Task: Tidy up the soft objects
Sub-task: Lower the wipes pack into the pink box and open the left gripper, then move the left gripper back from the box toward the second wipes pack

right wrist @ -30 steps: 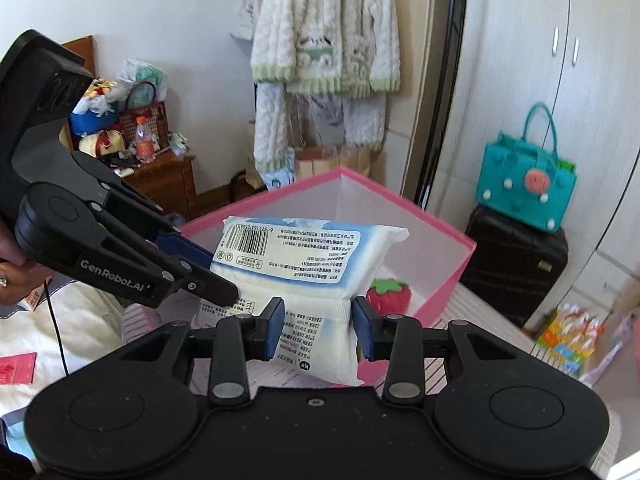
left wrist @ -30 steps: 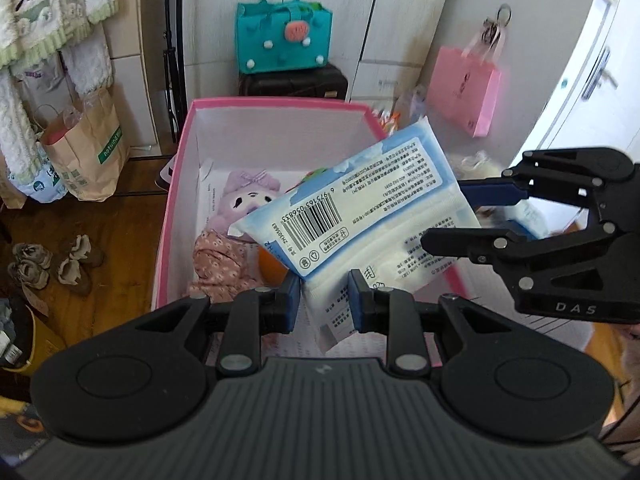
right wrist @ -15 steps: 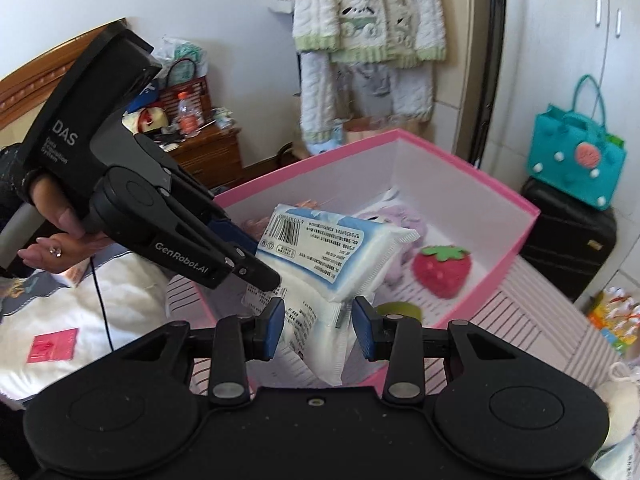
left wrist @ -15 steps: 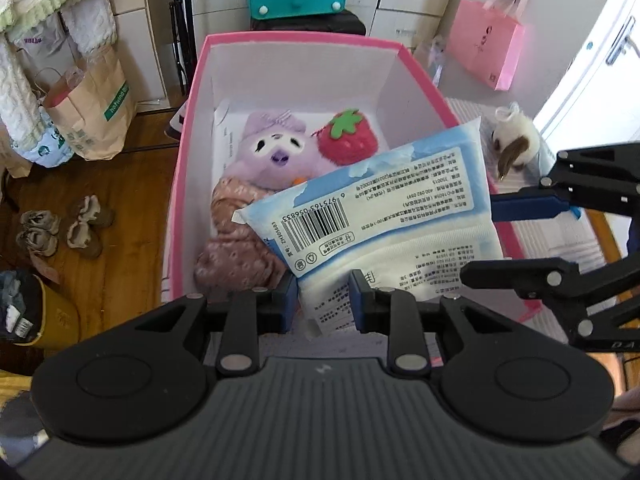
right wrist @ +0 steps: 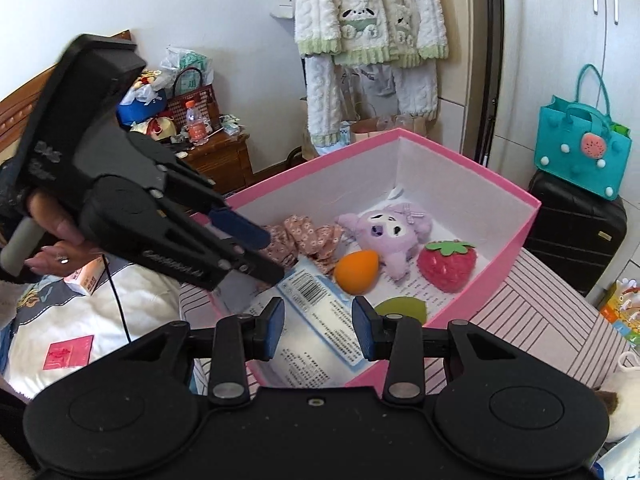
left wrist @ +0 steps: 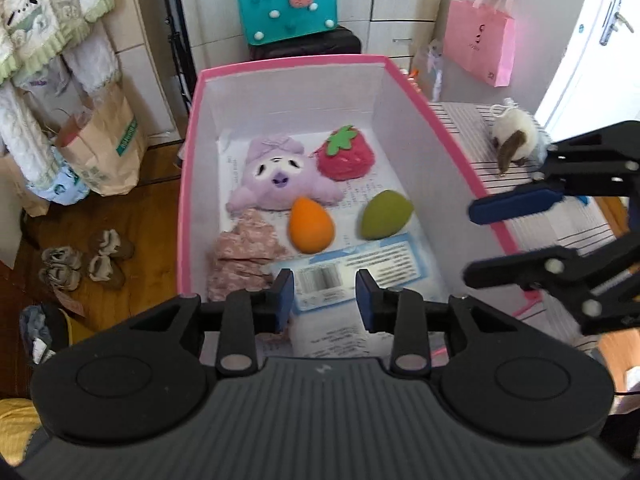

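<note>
Tissue pack (left wrist: 352, 276) lies flat in the pink box (left wrist: 424, 128), left gripper (left wrist: 324, 300) jaws just opened off it, right gripper (right wrist: 318, 328) jaws parted, holding nothing.

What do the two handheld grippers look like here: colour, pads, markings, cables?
Both the left gripper and the right gripper are matte black with blue pads on the jaws. The left one's housing carries white DAS lettering, and a thin black cable hangs beneath it.
</note>
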